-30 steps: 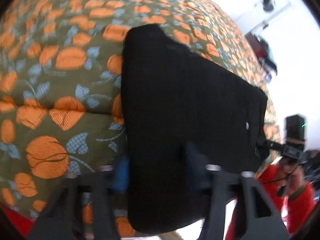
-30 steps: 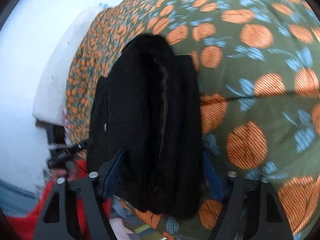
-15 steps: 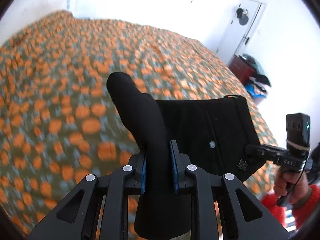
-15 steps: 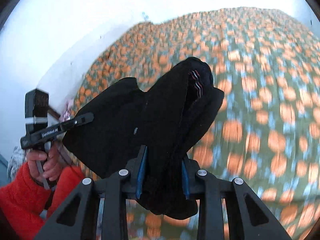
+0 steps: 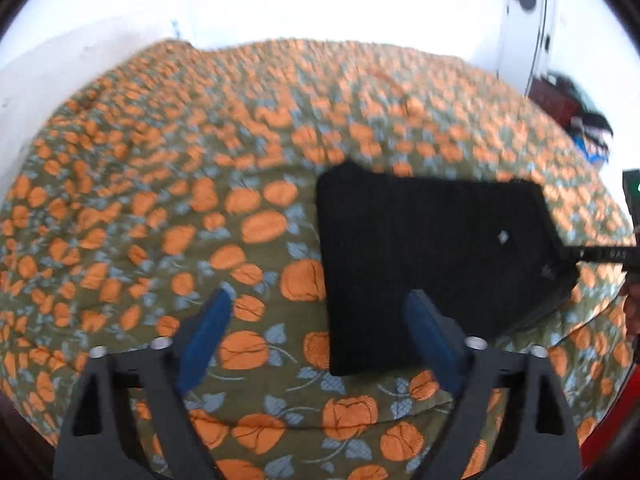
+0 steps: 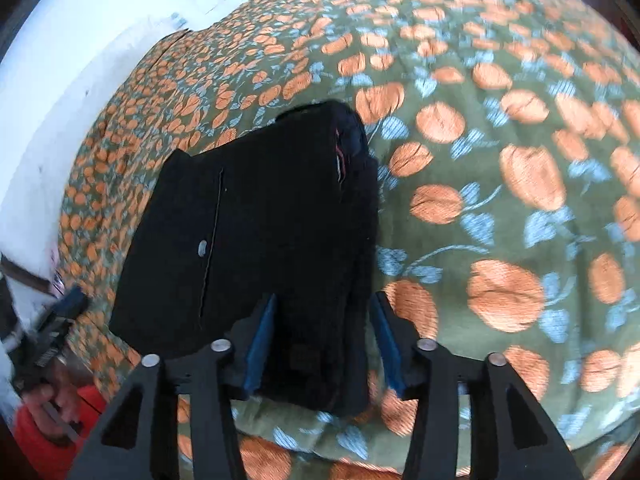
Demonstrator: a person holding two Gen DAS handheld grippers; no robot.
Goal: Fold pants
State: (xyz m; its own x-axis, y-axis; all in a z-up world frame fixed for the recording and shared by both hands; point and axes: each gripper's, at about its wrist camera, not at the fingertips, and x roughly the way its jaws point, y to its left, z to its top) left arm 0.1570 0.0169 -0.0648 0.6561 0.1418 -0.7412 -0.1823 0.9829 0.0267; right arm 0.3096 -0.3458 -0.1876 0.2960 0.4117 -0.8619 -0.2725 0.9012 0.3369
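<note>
The black pants (image 5: pixel 432 256) lie folded into a flat rectangle on the bedspread, with a small white button showing. My left gripper (image 5: pixel 316 334) is open and empty, above the bed at the folded pants' near left corner. In the right wrist view the folded pants (image 6: pixel 256 240) lie in front of my right gripper (image 6: pixel 322 338), which is open with the near edge of the stacked layers between its blue fingers (image 6: pixel 260 344). The fingers stand apart from the cloth. The right gripper also shows at the pants' right edge in the left wrist view (image 5: pixel 592 254).
The bed is covered by an olive bedspread with orange fruit and blue leaves (image 5: pixel 200 208). White walls and a door (image 5: pixel 524 20) stand behind it. A dark red stand with clothes (image 5: pixel 576 120) is at the far right. The person's red sleeve (image 6: pixel 44 432) shows at lower left.
Half a second ago both grippers were shut on the pants, holding them lifted. Now the pants lie flat and folded on the bed and both grippers have opened and let go.
</note>
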